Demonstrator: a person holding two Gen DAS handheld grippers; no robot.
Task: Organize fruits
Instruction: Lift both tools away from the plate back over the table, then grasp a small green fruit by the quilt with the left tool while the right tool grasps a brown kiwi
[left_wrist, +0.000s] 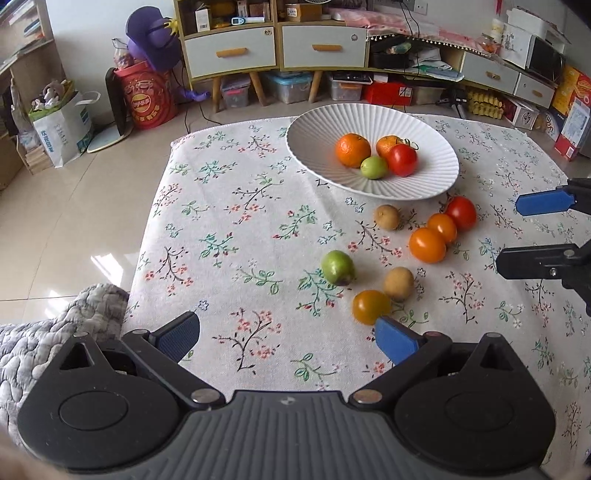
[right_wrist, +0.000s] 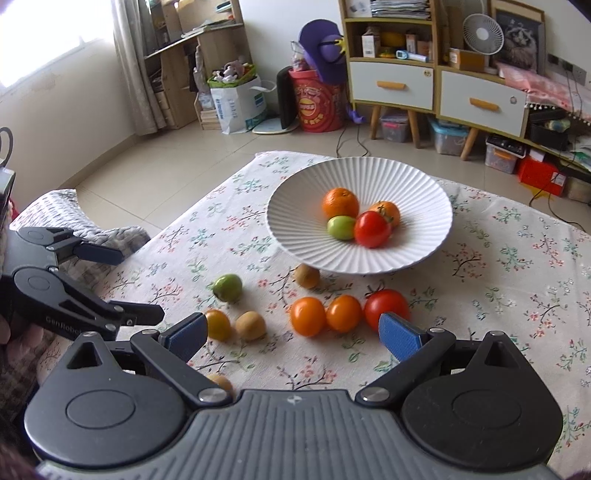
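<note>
hovering over the spread: both hand-held grippers hung above the floral-print tablecloth (left_wrist: 229, 229) with nothing between their blue pads.
left gripper (left_wrist: 291, 338): its jaws stood spread wide and empty, pointed steeply down at the cloth.
right gripper (right_wrist: 295, 332): its jaws stood wide and empty too, tilted down toward the loose fruit.
white ribbed ceramic bowl (left_wrist: 317, 136): it sat at the far side of the table and held a round orange (left_wrist: 352, 149), a second orange (left_wrist: 387, 144), a small green fruit (left_wrist: 374, 167) and a red tomato (left_wrist: 402, 159).
loose fruit: on the cloth, on the near side of the bowl, lay a green fruit (left_wrist: 337, 266), two brown kiwis (left_wrist: 398, 283) (left_wrist: 386, 217), a yellow-orange tomato (left_wrist: 370, 306), two orange tomatoes (left_wrist: 427, 244) (left_wrist: 442, 227) and a red stemmed tomato (left_wrist: 461, 213).
key relation, left: the yellow-orange tomato lay just ahead of its right-hand pad, off to the right of the gap.
key relation, right: the red stemmed tomato (right_wrist: 386, 308) lay just beyond its right-hand pad, and the orange pair (right_wrist: 307, 316) (right_wrist: 343, 313) lay ahead within the gap's line.
nearer hand: judged by this, the left hand suited the yellow-orange tomato and the right hand suited the red and orange cluster.
axis: the fruits were roundish, so approach direction mattered little.
</note>
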